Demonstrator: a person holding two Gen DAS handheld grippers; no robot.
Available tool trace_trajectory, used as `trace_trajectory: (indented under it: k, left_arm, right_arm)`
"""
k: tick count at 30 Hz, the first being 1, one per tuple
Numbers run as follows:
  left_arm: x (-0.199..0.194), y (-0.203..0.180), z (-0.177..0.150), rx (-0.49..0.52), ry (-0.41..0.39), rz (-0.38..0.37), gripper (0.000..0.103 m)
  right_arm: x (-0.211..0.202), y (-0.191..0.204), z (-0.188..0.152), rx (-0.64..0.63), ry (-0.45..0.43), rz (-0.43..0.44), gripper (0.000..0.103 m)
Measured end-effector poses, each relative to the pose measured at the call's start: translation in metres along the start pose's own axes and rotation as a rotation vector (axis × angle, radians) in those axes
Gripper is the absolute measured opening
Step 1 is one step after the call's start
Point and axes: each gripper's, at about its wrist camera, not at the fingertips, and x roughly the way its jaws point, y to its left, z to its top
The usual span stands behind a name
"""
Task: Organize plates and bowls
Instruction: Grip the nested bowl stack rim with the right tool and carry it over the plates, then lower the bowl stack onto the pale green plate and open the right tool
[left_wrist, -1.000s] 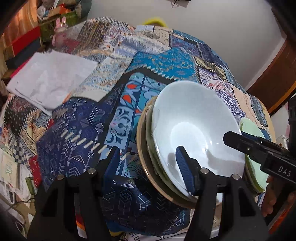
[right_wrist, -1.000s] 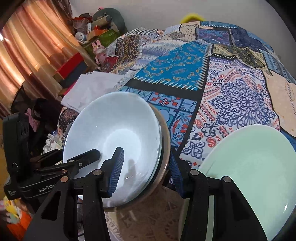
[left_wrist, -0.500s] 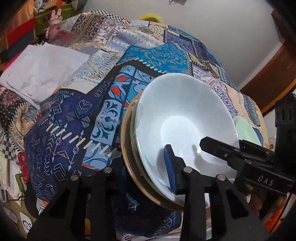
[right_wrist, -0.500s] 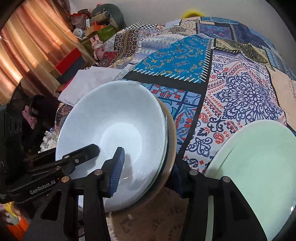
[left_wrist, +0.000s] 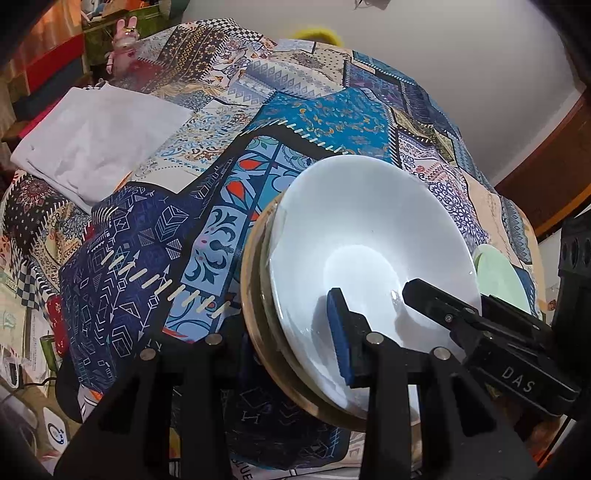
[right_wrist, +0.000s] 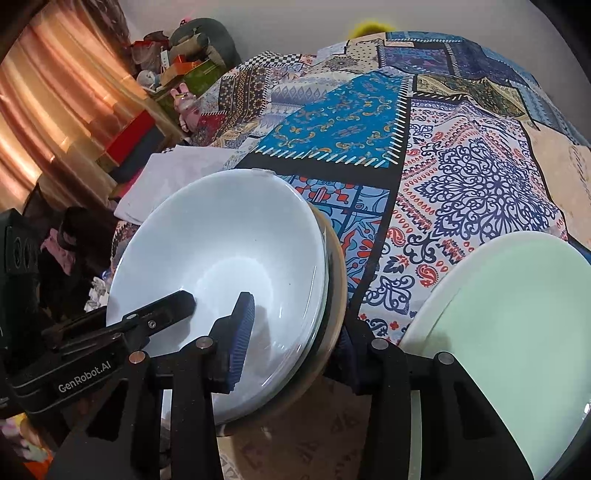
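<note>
A stack of bowls sits tilted at the near edge of the table: a white bowl (left_wrist: 369, 236) (right_wrist: 221, 243) on top, a greenish one under it, a brown bowl (left_wrist: 251, 295) (right_wrist: 338, 280) at the bottom. My left gripper (left_wrist: 284, 328) is shut on the stack's near rim, with one blue pad inside the white bowl and the other finger under the brown one. My right gripper (right_wrist: 295, 338) straddles the opposite rim the same way, and its jaws are closing on it. Each view shows one finger (left_wrist: 443, 310) (right_wrist: 159, 314) of the other gripper inside the white bowl. A pale green plate (right_wrist: 517, 325) (left_wrist: 498, 273) lies to the right.
A patchwork cloth (left_wrist: 332, 110) covers the table. A folded white cloth (left_wrist: 99, 136) (right_wrist: 177, 173) lies at the far left. Boxes and a toy rabbit (right_wrist: 184, 99) crowd the far left corner by an orange curtain (right_wrist: 55, 92). A wooden door (left_wrist: 546, 173) stands to the right.
My left gripper's jaws have narrowed from wide apart onto the stack's rim. My right gripper's jaws have drawn a little closer on the other rim. Both bowls and plate look larger in view.
</note>
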Motion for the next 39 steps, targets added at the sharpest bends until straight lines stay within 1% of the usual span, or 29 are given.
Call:
trace_trajectory:
  k: [7,17,22,30,39]
  left_arm:
    - [-0.003,-0.009,0.0,0.014,-0.001,-0.004,0.036]
    - [-0.027,-0.03,0.004,0.049,-0.052,-0.017,0.036]
    - [-0.039,-0.046,0.006,0.076,-0.075,-0.021,0.036]
    - [-0.048,-0.075,0.006,0.123,-0.085,-0.047,0.036]
    - [-0.048,-0.117,0.0,0.184,-0.08,-0.082,0.036]
  right_arm:
    - [-0.013,-0.006,0.001,0.025,-0.042,0.01,0.038]
    - [-0.048,-0.008,0.001,0.027,-0.13,0.014,0.038]
    - [-0.064,-0.013,0.0,0.03,-0.159,0.001,0.038]
    - [-0.088,-0.034,-0.007,0.07,-0.2,-0.021,0.038]
    - [-0.12,-0.063,-0.02,0.132,-0.246,-0.06,0.038]
